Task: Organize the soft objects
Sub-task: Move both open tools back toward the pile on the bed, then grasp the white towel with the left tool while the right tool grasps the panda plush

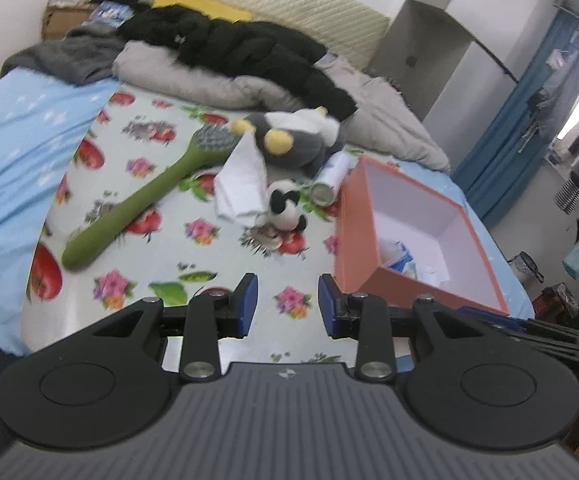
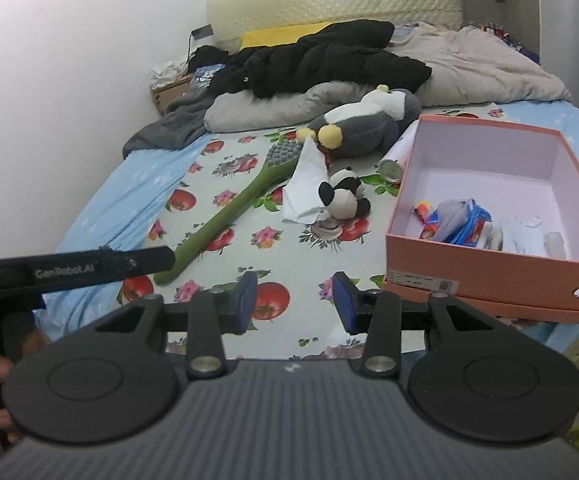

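2 grippers, your left gripper (image 1: 288, 305) and right gripper (image 2: 295, 303), gape apart, holding nothing. Panda plush (image 2: 343, 196) lies on the bedsheet (image 2: 289, 248) beside the orange box (image 2: 489, 268), half-covering a white cloth (image 2: 305, 184). Box contents (image 2: 461, 224) too jumbled to identify.

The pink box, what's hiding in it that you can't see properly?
- Pink box, left wrist view: near wall hides most contents.
- Box contents, right wrist view: crumpled wrappers, too blurry to name.
- Cylinder: box wall covers its body.
- Small panda: white cloth overlaps it.
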Action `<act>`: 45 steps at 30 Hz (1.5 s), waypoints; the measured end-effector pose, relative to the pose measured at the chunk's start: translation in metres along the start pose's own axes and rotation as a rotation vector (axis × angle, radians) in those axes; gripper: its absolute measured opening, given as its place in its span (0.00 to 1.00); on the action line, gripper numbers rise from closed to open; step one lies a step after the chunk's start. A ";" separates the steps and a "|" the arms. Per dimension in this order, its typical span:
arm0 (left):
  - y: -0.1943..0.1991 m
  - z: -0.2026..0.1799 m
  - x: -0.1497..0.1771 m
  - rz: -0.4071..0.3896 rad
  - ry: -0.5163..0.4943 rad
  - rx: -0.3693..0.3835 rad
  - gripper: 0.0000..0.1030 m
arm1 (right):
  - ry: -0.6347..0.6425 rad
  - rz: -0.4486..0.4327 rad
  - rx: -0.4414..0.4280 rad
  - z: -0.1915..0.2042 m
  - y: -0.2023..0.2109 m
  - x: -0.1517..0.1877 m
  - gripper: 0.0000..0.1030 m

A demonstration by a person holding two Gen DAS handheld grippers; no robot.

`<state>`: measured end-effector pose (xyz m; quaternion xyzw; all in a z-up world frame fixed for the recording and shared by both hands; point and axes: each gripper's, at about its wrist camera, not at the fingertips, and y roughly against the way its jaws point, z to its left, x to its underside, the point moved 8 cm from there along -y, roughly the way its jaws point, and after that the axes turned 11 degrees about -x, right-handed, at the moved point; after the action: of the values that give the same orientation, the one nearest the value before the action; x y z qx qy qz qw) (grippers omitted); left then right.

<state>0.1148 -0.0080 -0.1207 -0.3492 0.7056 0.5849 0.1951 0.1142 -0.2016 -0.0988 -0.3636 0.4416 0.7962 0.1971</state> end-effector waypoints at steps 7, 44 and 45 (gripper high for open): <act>-0.036 0.012 -0.016 0.014 0.026 -0.034 0.46 | 0.044 0.015 0.010 0.007 -0.025 -0.004 0.43; -0.416 0.031 -0.115 0.173 0.065 -0.015 0.37 | -0.117 0.205 0.120 -0.111 -0.309 -0.082 0.42; -0.417 0.031 -0.115 0.173 0.054 -0.022 0.32 | -0.093 0.199 0.123 -0.109 -0.311 -0.083 0.42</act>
<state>0.4894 0.0223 -0.3367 -0.3045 0.7317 0.5978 0.1208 0.4101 -0.1278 -0.2484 -0.2679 0.5139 0.7993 0.1591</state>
